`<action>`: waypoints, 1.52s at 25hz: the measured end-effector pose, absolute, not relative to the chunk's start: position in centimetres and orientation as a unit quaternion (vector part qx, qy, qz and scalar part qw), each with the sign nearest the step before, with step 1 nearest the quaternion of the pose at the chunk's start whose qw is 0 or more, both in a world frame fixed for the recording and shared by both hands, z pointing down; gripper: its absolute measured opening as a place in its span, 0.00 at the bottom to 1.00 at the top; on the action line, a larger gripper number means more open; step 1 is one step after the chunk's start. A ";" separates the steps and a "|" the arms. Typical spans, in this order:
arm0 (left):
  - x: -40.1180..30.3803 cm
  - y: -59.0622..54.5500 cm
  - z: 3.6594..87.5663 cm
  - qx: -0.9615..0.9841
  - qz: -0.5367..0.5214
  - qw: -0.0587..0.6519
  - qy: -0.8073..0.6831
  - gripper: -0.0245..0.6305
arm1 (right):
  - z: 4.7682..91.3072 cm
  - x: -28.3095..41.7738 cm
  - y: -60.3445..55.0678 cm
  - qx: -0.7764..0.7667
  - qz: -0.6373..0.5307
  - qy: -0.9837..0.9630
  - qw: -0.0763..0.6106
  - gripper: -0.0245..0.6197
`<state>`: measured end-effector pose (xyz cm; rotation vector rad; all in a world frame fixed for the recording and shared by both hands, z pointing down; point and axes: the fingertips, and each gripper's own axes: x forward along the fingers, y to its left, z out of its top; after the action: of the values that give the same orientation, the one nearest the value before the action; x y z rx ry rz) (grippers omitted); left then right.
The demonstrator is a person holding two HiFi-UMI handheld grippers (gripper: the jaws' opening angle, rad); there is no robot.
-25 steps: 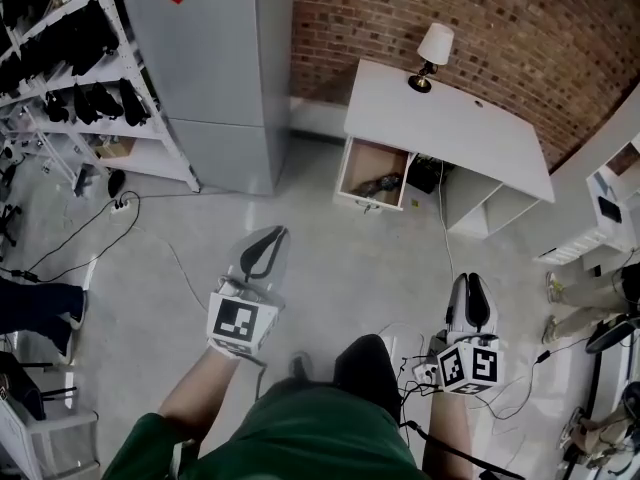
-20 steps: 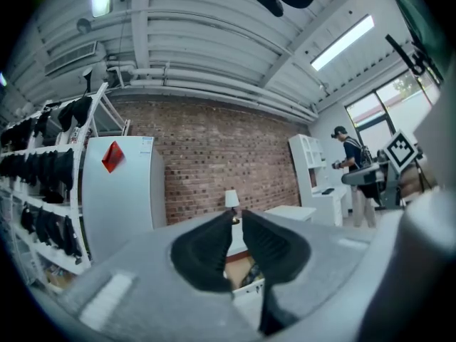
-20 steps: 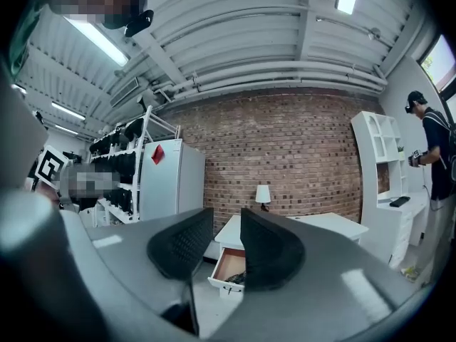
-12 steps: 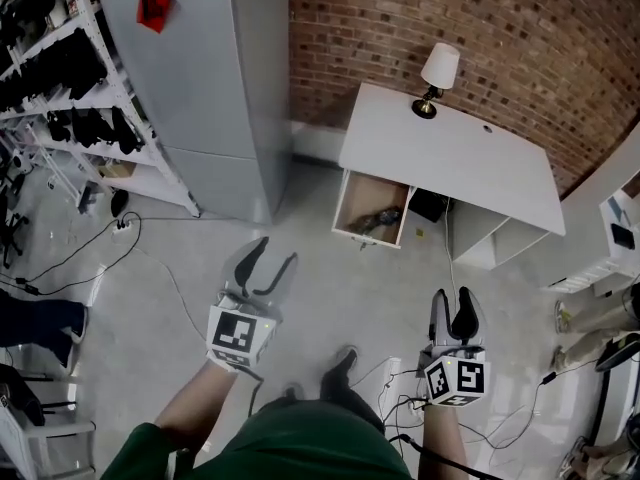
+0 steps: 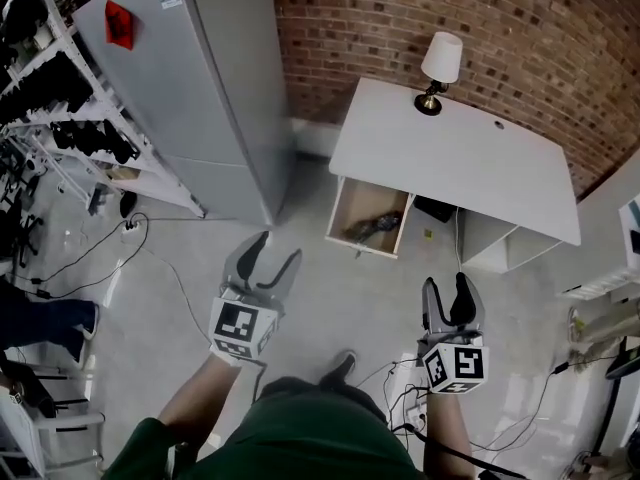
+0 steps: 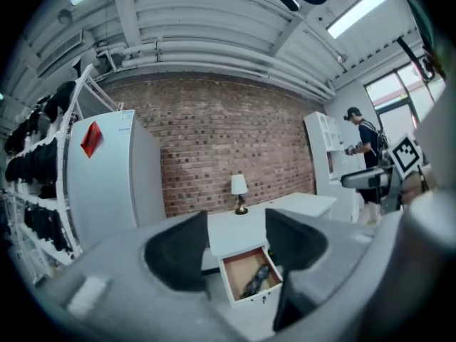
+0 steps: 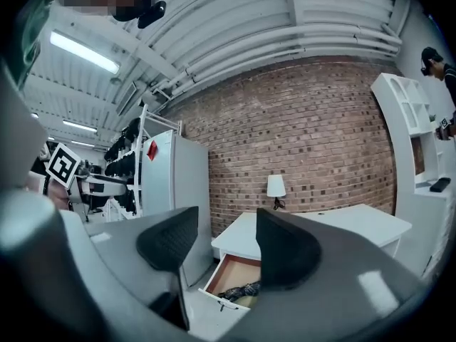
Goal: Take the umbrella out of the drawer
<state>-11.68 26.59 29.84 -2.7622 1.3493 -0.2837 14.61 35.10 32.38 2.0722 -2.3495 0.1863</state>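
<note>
From the head view, the drawer (image 5: 346, 204) under the desk (image 5: 450, 158) stood pulled out, so the umbrella (image 5: 375, 226) lay in plain sight inside it. The left gripper (image 5: 278, 248) and right gripper (image 5: 446, 286) hung well short of the desk, both empty.

In the left gripper view, its jaws had just been opening wide with nothing between them, likely getting ready for the grab.

The right gripper view showed the same, only its jaws were a bit less wide.

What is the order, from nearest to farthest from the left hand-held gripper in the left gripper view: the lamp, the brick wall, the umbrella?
From the left hand-held gripper, whose jaws have just been opening, with nothing between them:
1. Umbrella, lying in the open drawer.
2. Lamp, at the far edge of the desk.
3. Brick wall, behind the desk.
</note>
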 end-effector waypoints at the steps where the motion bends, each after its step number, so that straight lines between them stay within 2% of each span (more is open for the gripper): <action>1: -11.1 26.2 30.0 -0.894 -0.092 0.025 0.438 0.42 | 32.6 15.1 34.5 0.658 0.060 -0.751 0.002 0.41; 15: -9.3 19.7 33.8 -0.889 -0.110 -0.007 0.444 0.42 | 35.5 16.0 27.7 0.634 0.085 -0.768 0.030 0.41; 28: -8.2 4.2 37.7 -0.904 -0.120 -0.026 0.410 0.42 | 38.4 17.2 14.4 0.657 0.120 -0.743 0.048 0.40; 31: -8.2 1.4 39.4 -0.910 -0.130 -0.031 0.393 0.42 | 40.3 16.5 11.3 0.655 0.129 -0.741 0.072 0.40; 38: -8.1 -2.9 45.0 -0.916 -0.174 -0.052 0.357 0.42 | 46.7 15.1 5.3 0.606 0.146 -0.760 0.185 0.40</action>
<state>-8.14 -2.88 44.99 -2.9778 1.1616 -0.5672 15.05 5.30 46.74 1.7066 -2.1412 0.4122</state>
